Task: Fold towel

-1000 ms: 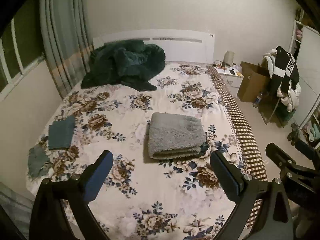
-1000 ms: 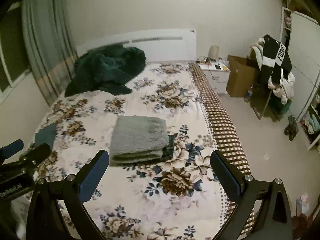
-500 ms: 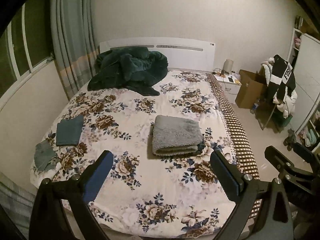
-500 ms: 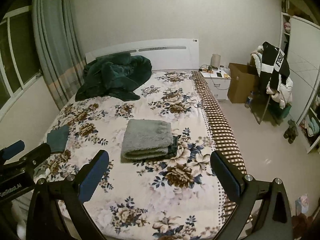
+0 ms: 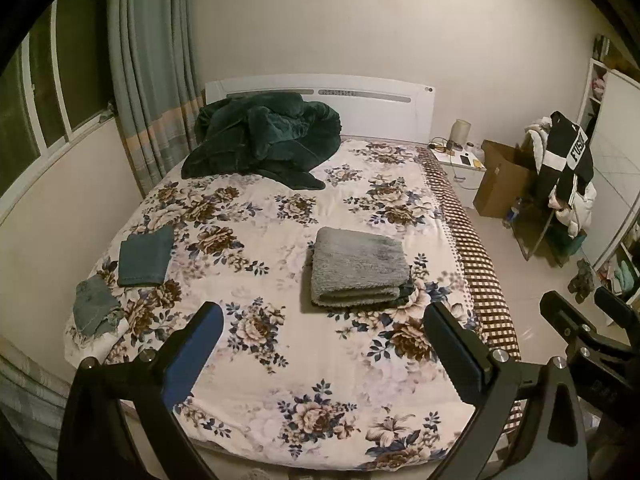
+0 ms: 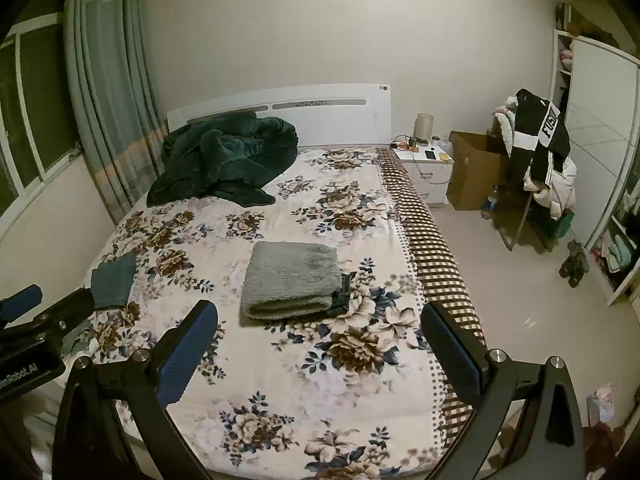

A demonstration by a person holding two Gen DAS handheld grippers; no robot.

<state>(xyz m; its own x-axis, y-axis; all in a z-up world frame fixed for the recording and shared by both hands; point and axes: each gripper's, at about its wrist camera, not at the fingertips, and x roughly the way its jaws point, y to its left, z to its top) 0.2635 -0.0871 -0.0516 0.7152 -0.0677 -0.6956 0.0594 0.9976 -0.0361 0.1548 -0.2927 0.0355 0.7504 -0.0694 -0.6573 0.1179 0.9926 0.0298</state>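
Note:
A grey fluffy towel (image 5: 358,266) (image 6: 294,278) lies folded flat in the middle of the floral bed (image 5: 280,344) (image 6: 280,380), with a dark cloth edge showing under its right side. My left gripper (image 5: 324,344) is open and empty, held back above the foot of the bed, well short of the towel. My right gripper (image 6: 320,344) is also open and empty, at a similar distance. The right gripper's body (image 5: 580,332) shows at the right of the left wrist view, and the left gripper's body (image 6: 36,328) shows at the left of the right wrist view.
Two small teal folded cloths (image 5: 146,256) (image 5: 94,312) lie at the bed's left edge. A dark green blanket (image 5: 264,140) is heaped by the headboard. To the right are a nightstand (image 6: 428,168), a cardboard box (image 6: 474,172), a clothes-draped rack (image 6: 540,160) and bare floor.
Both grippers have pulled back and up from the bed, so the towel looks smaller and more of the room shows. The towel has not moved.

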